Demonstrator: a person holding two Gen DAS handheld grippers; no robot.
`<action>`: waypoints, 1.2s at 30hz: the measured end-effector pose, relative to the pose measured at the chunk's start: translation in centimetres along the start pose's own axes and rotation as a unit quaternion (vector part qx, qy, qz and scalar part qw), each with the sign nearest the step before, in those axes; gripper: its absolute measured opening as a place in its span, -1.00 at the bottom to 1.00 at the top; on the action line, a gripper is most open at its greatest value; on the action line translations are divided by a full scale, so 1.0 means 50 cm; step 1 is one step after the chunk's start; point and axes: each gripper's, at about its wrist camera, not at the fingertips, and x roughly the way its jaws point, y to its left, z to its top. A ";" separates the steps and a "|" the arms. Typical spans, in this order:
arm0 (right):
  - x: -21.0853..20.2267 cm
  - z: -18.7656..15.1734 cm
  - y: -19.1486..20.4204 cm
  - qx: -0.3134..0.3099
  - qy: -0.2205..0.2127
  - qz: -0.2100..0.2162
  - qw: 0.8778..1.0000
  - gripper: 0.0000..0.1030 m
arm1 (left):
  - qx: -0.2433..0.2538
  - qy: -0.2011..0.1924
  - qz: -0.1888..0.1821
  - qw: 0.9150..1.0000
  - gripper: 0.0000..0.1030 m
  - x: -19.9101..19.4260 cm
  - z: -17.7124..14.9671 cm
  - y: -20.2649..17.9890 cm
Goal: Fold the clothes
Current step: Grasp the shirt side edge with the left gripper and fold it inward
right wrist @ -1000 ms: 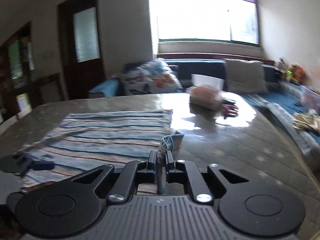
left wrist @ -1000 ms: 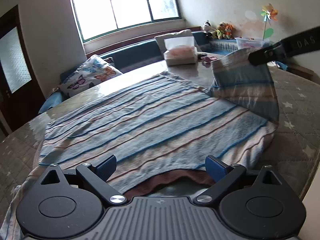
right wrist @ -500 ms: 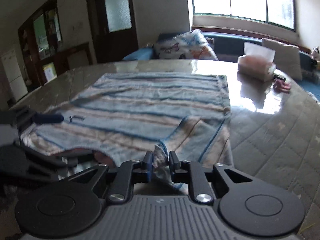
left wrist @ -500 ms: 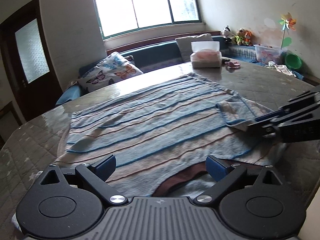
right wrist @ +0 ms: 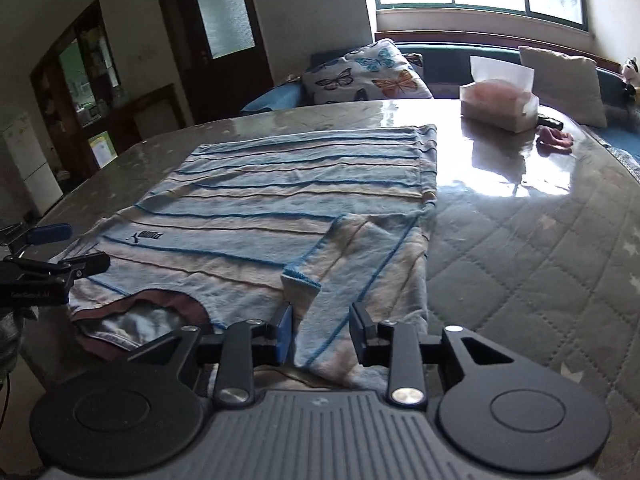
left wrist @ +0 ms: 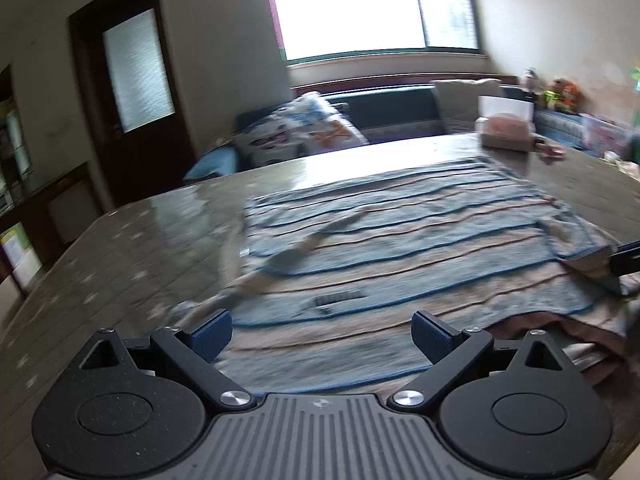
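Observation:
A light blue and beige striped T-shirt (right wrist: 280,200) lies flat on the table, its brown collar (right wrist: 160,300) toward me. Its right sleeve (right wrist: 352,264) is folded inward over the body. My right gripper (right wrist: 322,332) hovers low over that sleeve. Its jaws are opening, the sleeve lies loose between them, and the pads do not press it. My left gripper (left wrist: 322,334) is wide open above the shirt (left wrist: 400,264) near the collar side, holding nothing. It also shows as the left gripper (right wrist: 68,248) at the shirt's left shoulder. The left wrist view is blurred.
The table (right wrist: 540,260) has a quilted, glossy cover with bare room to the right of the shirt. A tissue box (right wrist: 496,104) and a small pink item (right wrist: 554,140) sit at the far right. Behind are a sofa with a butterfly pillow (right wrist: 360,76), a window and a dark door.
The right gripper brought the pinched sleeve down onto the shirt and its jaws parted, letting the sleeve go. The left gripper swung leftward along the near edge, still open.

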 end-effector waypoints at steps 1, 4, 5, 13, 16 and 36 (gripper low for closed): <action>-0.001 0.003 0.001 0.002 -0.003 0.004 1.000 -0.41 | -0.007 0.002 0.009 1.000 0.90 -0.003 -0.003 0.013; 0.005 0.006 0.012 -0.002 0.003 0.016 1.000 -0.38 | -0.028 0.010 0.037 0.999 0.90 -0.011 -0.015 0.052; 0.011 0.005 0.019 -0.007 0.008 0.022 1.000 -0.38 | -0.035 0.013 0.046 0.998 0.90 -0.013 -0.019 0.064; 0.047 0.014 0.069 -0.050 0.032 0.055 0.997 -0.33 | -0.085 0.040 0.108 0.990 0.87 -0.032 -0.052 0.156; 0.050 0.046 0.064 -0.054 0.015 0.047 0.997 -0.33 | -0.107 0.047 0.122 0.986 0.80 -0.041 -0.063 0.186; 0.129 0.087 0.139 -0.137 0.024 0.009 0.990 -0.27 | -0.198 0.095 0.064 0.973 -0.03 -0.006 -0.094 0.285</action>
